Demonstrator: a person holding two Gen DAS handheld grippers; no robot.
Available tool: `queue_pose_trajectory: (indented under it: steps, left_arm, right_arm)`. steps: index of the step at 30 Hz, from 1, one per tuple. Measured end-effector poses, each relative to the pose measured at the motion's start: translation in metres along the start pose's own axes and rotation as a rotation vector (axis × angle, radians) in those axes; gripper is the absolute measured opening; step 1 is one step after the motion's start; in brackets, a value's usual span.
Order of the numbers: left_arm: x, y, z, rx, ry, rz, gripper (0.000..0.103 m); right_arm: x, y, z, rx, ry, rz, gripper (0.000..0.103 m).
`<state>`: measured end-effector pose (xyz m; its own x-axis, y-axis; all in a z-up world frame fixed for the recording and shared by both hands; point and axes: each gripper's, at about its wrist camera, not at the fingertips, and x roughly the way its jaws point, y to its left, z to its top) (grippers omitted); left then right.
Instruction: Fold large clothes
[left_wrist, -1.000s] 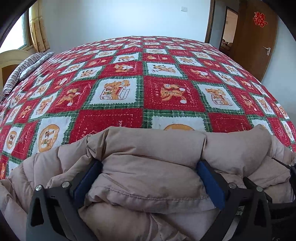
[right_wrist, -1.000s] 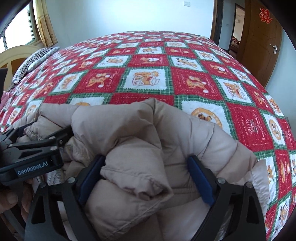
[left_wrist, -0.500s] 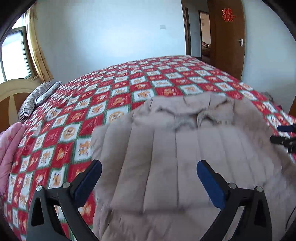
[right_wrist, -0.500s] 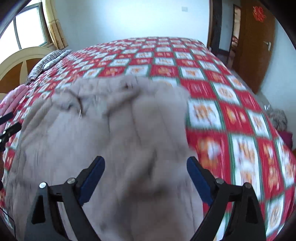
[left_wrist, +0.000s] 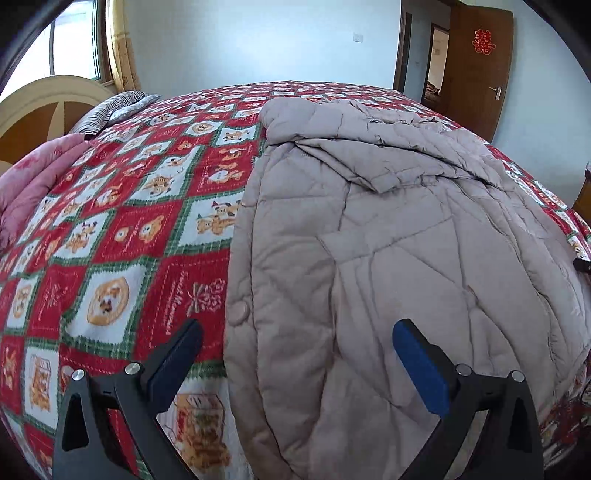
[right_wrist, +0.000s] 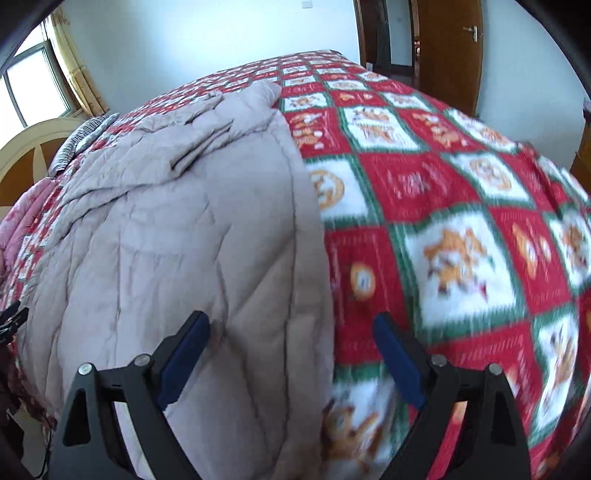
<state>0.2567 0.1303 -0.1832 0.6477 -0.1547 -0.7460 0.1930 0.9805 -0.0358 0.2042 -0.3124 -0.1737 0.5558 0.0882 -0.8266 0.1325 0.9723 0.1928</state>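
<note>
Coat (left_wrist: 388, 236): beige quilted puffer, long, laid out lengthwise on bed (left_wrist: 122, 236), hem end nearest, collar end far. Also seen from right wrist view (right_wrist: 177, 236), occupying left half of frame. Near hem hanging over bed edge.

Handling, judged: light for its bulk, soft, lofty; compresses under a pinch and springs back. Shell probably slick, so thin pinches likely to slip. Not fragile. Long panels likely to sag and trail when lifted.

Grip points, judged: stitched side edges near hem, or seam lines, taking a full thickness of padding rather than shell alone. One edge per tool for a symmetric fold.

Appearance: diamond and vertical quilting, round snap button (left_wrist: 237, 311) on left edge, sleeve (left_wrist: 369, 162) folded across upper body, wrinkled around collar. Bedspread red, white, green checks with bear motifs.

Left tool (left_wrist: 295, 354): spread wide, nothing held, poised above left edge near hem. Right tool (right_wrist: 291, 354): spread wide, nothing held, straddling right edge of coat. Right view motion-blurred.

Pink bedding (left_wrist: 33, 173) and striped pillow (left_wrist: 118, 107) at head of bed, well apart from coat.
</note>
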Motion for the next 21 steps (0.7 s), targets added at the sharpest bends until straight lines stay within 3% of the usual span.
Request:
queue_pose_trajectory:
  steps: [4,9,11,13,14,16,18,19,21]
  left_arm:
    - [0.004,-0.009,-0.014,-0.012,-0.001,-0.057,0.102]
    - [0.008,-0.002,-0.017,-0.083,-0.007,-0.132,0.100]
    - [0.006,-0.004,-0.020,-0.063,-0.012,-0.132,0.082]
    - [0.000,-0.008,-0.023,-0.024,-0.021,-0.141,0.053]
    - [-0.003,-0.008,-0.025,-0.015,-0.023,-0.153,0.049]
    - [-0.007,-0.008,-0.028,-0.009,-0.026,-0.161,0.039]
    - [-0.009,-0.008,-0.032,-0.013,-0.036,-0.155,0.039]
    - [-0.011,-0.011,-0.035,0.003,-0.055,-0.117,0.043]
    - [-0.012,-0.018,-0.038,0.033,-0.066,-0.032,0.059]
  right_arm:
    - [0.000,0.007,-0.021,-0.020,-0.008,0.010,0.088]
    - [-0.002,0.011,-0.035,-0.012,-0.012,0.064,0.072]
    - [-0.004,0.009,-0.038,-0.005,-0.017,0.074,0.061]
    - [-0.007,0.006,-0.041,0.008,-0.010,0.137,0.039]
    - [-0.007,0.003,-0.046,0.022,-0.006,0.167,0.034]
    - [-0.006,0.001,-0.052,0.045,0.001,0.200,0.033]
    - [-0.007,0.002,-0.057,0.047,-0.012,0.205,0.036]
    - [-0.009,0.002,-0.061,0.056,-0.026,0.206,0.036]
    - [-0.010,0.004,-0.066,0.063,-0.047,0.212,0.040]
